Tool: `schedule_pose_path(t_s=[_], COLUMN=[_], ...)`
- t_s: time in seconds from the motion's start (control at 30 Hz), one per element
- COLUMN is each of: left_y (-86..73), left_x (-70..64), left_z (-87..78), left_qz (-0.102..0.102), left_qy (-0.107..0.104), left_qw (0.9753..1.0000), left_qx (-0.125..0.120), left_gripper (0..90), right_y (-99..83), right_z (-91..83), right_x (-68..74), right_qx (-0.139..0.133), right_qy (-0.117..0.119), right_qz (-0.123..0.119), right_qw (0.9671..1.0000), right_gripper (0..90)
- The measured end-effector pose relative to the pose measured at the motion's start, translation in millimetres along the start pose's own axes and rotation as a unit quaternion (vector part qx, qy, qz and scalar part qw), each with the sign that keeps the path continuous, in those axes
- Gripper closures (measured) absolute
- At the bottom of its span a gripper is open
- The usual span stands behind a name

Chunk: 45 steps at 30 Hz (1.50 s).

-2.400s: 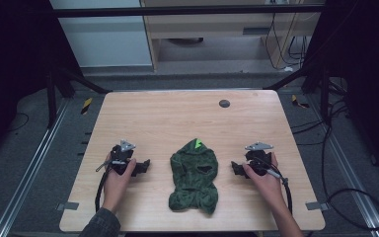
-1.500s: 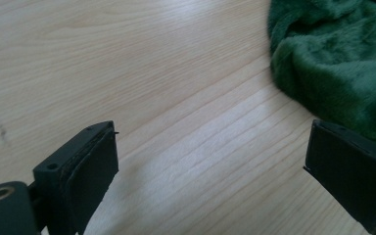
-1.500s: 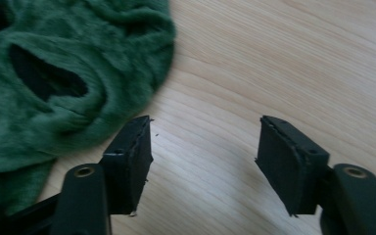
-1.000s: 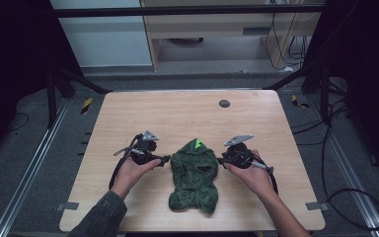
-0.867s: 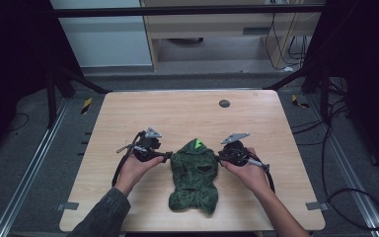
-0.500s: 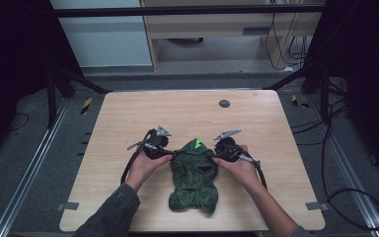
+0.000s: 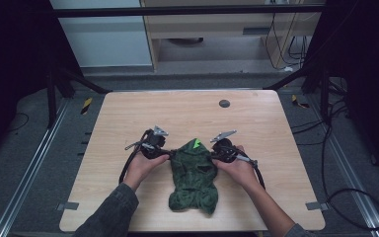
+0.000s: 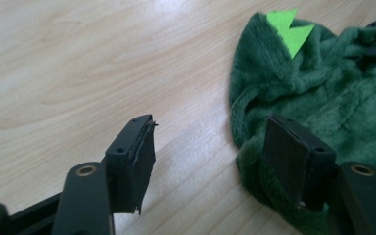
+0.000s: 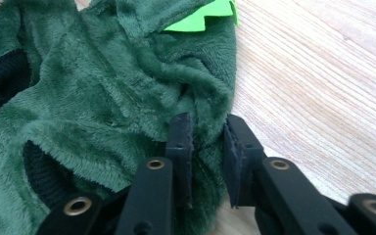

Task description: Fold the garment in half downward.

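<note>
Green fleece garment (image 7: 193, 174) — a small plush piece with bright green felt spikes (image 7: 196, 143) at its upper end — lies crumpled near the front middle of the wooden table (image 7: 128, 113), between the person's two hands. Both grippers come at it from opposite sides at the spiked end, which looks like a way to take matching edges so the cloth can be lifted or spread evenly rather than dragged from one corner. In the high view the left gripper (image 7: 164, 154) sits just at the garment's left edge; in the left gripper view (image 8: 215, 156) its jaws stand wide apart, one over bare wood and the other resting against the fleece rim, gripping nothing yet. The right gripper (image 7: 216, 154) is further on — in the right gripper view (image 9: 206, 147) its jaws are drawn narrow with a fold of the fleece edge between them, though whether the pinch is fully tight I cannot tell. A small dark disc (image 7: 224, 103) lies well apart, toward the table's far side.
</note>
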<state>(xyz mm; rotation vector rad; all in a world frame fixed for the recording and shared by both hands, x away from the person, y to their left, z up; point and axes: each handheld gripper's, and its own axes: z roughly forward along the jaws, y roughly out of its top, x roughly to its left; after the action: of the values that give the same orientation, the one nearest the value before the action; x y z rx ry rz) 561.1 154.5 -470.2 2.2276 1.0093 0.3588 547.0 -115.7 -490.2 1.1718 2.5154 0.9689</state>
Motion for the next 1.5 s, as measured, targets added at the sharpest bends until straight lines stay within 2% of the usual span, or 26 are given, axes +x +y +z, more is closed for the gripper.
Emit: schedule_pose_path(t_s=[0.23,0.37,0.43,0.47,0.6,0.63,0.7,0.8,0.93,1.37,1.5], left_y=[-2.9,-3.8,-4.8,-5.2,-5.2,-5.3,-5.7,-5.5,-5.3,-5.3,-4.9], left_x=[-3.2,-5.4,-6.7,-7.1,-9.4,-10.3,-11.8,-13.7,-16.5,-16.8,-17.2], left_z=[6.7,12.2,15.2,16.4,15.9,15.4,14.5,14.1,14.2,14.1,14.1], left_qz=[-0.002,0.007,0.002,0.000,0.008,0.014,0.018,0.026,0.031,0.034,0.036], left_qy=[-0.015,-0.023,-0.030,-0.036,-0.050,-0.051,-0.060,-0.062,-0.062,-0.064,-0.069], left_qw=[0.9999,0.9993,0.9991,0.9988,0.9981,0.9979,0.9972,0.9967,0.9965,0.9962,0.9957], left_qx=[0.009,0.027,0.030,0.033,0.035,0.037,0.041,0.045,0.047,0.048,0.050], left_gripper=[36.7,38.3,43.9,43.9,57.2,57.2,63.4,71.3,75.3,76.7,81.5], right_y=[0.4,0.8,1.4,1.4,2.5,2.8,3.4,3.8,3.8,3.5,3.8], right_z=[0.5,0.5,0.5,0.5,0.6,0.6,0.8,1.0,0.8,0.9,1.0], right_x=[-0.8,-1.3,-2.1,-2.1,-0.9,-0.8,-0.7,-0.5,-0.5,-0.9,-1.0], right_qx=[-0.001,0.000,0.003,0.003,0.008,0.010,0.011,0.012,0.013,0.013,0.013], right_qy=[0.001,0.004,0.003,0.003,0.006,0.006,0.007,0.007,0.008,0.009,0.010], right_qz=[-0.004,-0.006,-0.010,-0.010,-0.007,-0.009,-0.011,-0.012,-0.011,-0.008,-0.008], right_qw=[1.0000,1.0000,0.9999,0.9999,0.9999,0.9999,0.9999,0.9998,0.9998,0.9998,0.9998], right_gripper=[76.4,76.7,77.2,77.2,78.8,79.4,80.1,80.4,80.4,80.3,81.9])
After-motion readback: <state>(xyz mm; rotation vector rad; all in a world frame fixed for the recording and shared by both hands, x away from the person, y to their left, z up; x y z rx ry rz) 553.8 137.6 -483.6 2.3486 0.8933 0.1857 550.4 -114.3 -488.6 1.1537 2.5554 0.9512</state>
